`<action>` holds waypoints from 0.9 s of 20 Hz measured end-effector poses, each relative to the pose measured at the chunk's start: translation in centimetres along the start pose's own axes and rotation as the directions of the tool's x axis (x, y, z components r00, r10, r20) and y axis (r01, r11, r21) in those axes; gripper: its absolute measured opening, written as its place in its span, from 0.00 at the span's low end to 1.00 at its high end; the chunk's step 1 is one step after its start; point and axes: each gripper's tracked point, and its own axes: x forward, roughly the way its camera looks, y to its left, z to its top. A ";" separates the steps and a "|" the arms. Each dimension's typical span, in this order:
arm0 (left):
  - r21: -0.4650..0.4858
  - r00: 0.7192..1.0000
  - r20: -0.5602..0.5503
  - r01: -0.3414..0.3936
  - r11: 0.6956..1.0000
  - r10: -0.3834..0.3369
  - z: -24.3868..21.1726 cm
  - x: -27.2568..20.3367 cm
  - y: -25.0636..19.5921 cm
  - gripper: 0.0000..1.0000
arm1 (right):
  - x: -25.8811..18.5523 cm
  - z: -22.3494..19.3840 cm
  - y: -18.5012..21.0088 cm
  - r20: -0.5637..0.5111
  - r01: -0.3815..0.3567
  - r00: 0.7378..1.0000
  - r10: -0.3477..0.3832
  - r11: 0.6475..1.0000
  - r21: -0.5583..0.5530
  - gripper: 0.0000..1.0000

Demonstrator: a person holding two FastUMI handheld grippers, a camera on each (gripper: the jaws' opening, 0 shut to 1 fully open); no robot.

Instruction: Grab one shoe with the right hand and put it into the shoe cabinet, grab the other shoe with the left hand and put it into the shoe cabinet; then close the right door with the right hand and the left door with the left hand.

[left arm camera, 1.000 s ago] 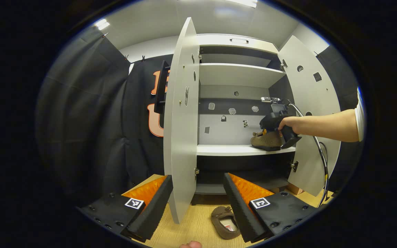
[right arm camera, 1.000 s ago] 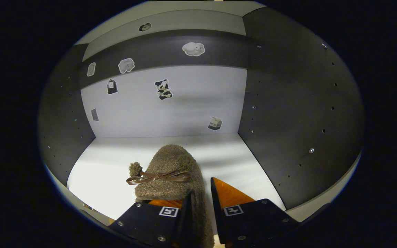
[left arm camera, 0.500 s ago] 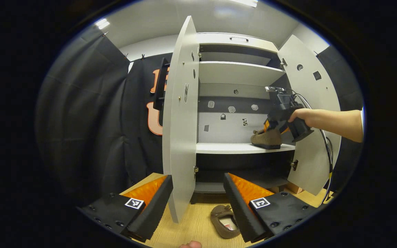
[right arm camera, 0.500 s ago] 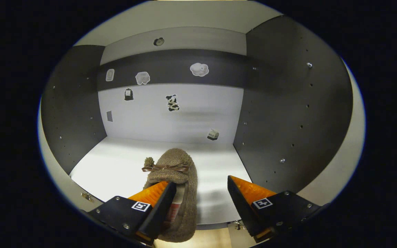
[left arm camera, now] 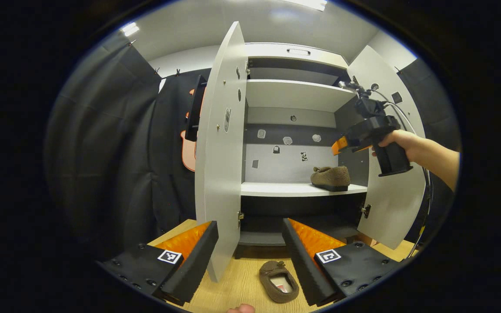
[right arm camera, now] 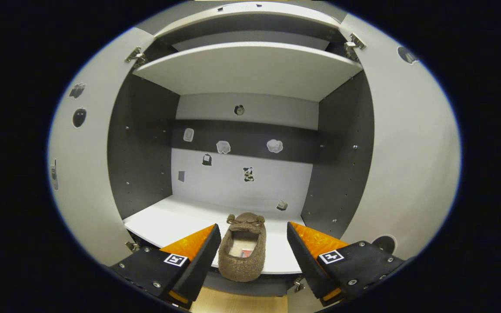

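One brown fuzzy shoe (left arm camera: 331,177) rests on the right end of the cabinet's middle shelf (left arm camera: 276,188); in the right gripper view that shoe (right arm camera: 242,253) lies on the shelf (right arm camera: 172,219), heel toward me. My right gripper (right arm camera: 250,256) is open, drawn back outside the cabinet with nothing between its fingers; a hand holds it up at the right (left arm camera: 365,135) in the left gripper view. The second brown shoe (left arm camera: 278,281) lies on the wooden floor (left arm camera: 237,284) before the cabinet. My left gripper (left arm camera: 249,256) is open above the floor, the shoe just beside its right finger.
Both cabinet doors stand open: the left door (left arm camera: 220,152) juts out between my left fingers, the right door (left arm camera: 392,174) swings behind the hand. An upper shelf (left arm camera: 294,93) and a dark lower shelf (left arm camera: 259,237) are visible. Black cloth hangs at the left (left arm camera: 115,152).
The right gripper opened, let go of the shoe on the middle shelf, and pulled back and upward out of the cabinet. The left gripper shifted slightly.
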 end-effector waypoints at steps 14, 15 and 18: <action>-0.082 0.988 -0.130 0.070 0.994 -0.080 -4.4 1.3 -4.0 0.96 | -18.4 -14.0 2.5 0.134 -0.033 0.991 0.020 0.995 0.099 0.94; -0.080 0.987 -0.137 0.070 0.994 -0.081 -4.7 1.4 -4.1 0.96 | -18.9 -15.2 2.1 0.122 -0.024 0.993 0.008 0.991 0.132 0.94; -0.052 0.984 -0.162 0.065 0.997 -0.073 -5.7 1.6 -3.9 0.99 | -21.2 -18.3 -0.3 0.109 0.030 0.993 -0.045 0.991 0.132 0.94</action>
